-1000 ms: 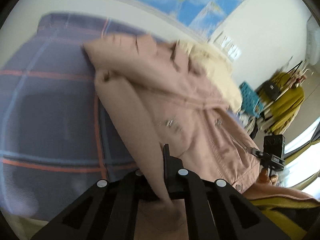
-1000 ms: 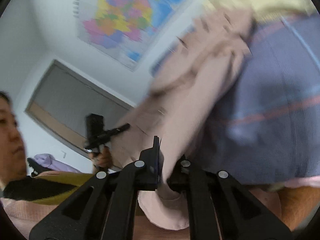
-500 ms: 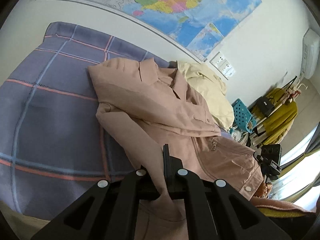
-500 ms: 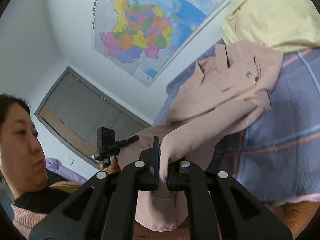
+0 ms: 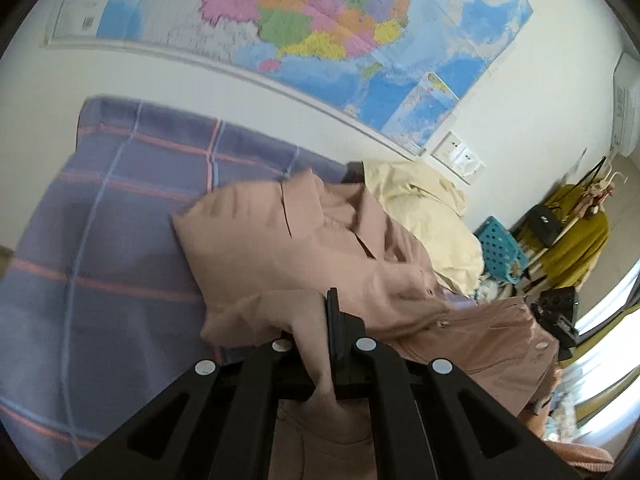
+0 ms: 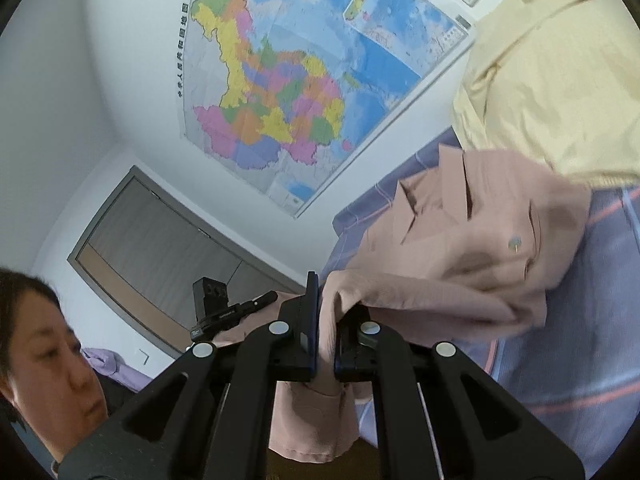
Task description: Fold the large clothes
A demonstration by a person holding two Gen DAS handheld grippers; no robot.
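Note:
A pink jacket (image 5: 320, 256) lies collar-far on a purple plaid bed cover (image 5: 112, 248). My left gripper (image 5: 316, 340) is shut on one pink sleeve, which drapes down between the fingers. In the right wrist view the jacket (image 6: 460, 248) lies bunched with its collar up. My right gripper (image 6: 326, 332) is shut on the other sleeve, its cuff hanging below the fingers. Both sleeves are lifted and drawn in over the jacket body.
A cream garment (image 5: 432, 216) lies on the bed beyond the jacket, against the wall with a map (image 5: 300, 32). A blue basket (image 5: 500, 252) and a rack with a mustard garment (image 5: 576, 240) stand at right. The person's face (image 6: 44, 364) is at left.
Both grippers have risen and tilted up, keeping hold of the sleeves. The sleeves have slackened and bunched toward the jacket's body, and more wall and map show.

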